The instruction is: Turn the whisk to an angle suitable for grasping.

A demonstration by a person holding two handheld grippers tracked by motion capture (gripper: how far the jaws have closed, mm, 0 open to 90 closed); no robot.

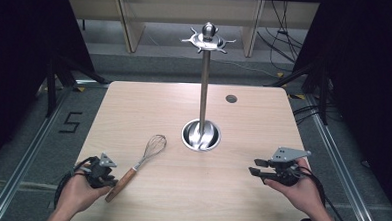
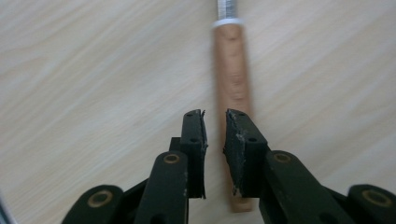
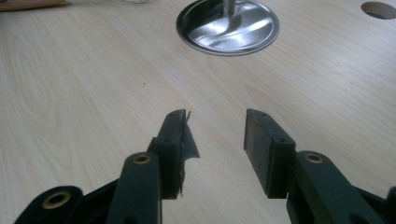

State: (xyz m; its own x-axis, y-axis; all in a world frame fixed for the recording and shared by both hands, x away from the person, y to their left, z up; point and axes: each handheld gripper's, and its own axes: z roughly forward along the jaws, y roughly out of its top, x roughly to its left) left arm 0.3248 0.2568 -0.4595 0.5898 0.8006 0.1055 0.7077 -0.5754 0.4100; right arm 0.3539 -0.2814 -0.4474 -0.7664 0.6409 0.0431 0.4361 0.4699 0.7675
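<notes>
On pale wood, whisk (image 1: 140,163) lies diagonally, wires up-right, handle under left gripper's (image 1: 101,170) released fingers (image 2: 194,140).

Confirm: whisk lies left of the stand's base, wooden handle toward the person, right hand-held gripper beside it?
Wrong hand-held gripper. The high view shows the left hand-held gripper beside the whisk, by its handle. The right hand-held gripper hangs apart, jaws open.

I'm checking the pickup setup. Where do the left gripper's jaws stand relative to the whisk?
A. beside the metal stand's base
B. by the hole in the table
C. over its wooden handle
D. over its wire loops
C: the left gripper hangs over the wooden handle of the whisk, its jaws slightly apart.
</notes>
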